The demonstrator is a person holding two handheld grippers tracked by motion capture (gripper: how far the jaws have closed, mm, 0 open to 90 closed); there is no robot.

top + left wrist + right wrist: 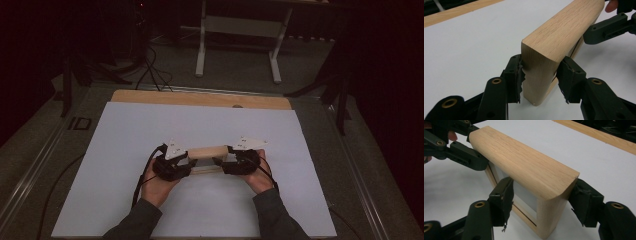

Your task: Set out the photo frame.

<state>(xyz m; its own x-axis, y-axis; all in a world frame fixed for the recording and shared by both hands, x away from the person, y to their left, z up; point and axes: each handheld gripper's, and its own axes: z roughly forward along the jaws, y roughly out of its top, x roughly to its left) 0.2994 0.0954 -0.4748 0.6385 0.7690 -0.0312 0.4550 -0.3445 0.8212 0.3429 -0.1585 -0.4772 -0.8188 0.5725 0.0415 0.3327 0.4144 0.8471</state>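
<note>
A light wooden frame [210, 152] with a thick rounded top stands on edge on the white sheet [125, 150], mid-table. My left gripper [186, 164] is shut on its left end and my right gripper [226, 164] on its right end. In the left gripper view the pads [515, 75] press both faces of the frame's near end [564, 27], with the right gripper [609, 27] farther off. In the right gripper view my right gripper [544, 202] clamps the frame [524, 162] at its corner post. An open window shows under the top, and the left gripper [461, 155] holds the far end.
The white sheet covers most of a wooden tabletop [200, 98], whose bare strip shows along the far edge. A white stand [237, 30] with two legs is on the floor beyond. Cables [150, 70] run across the dark floor at the back left.
</note>
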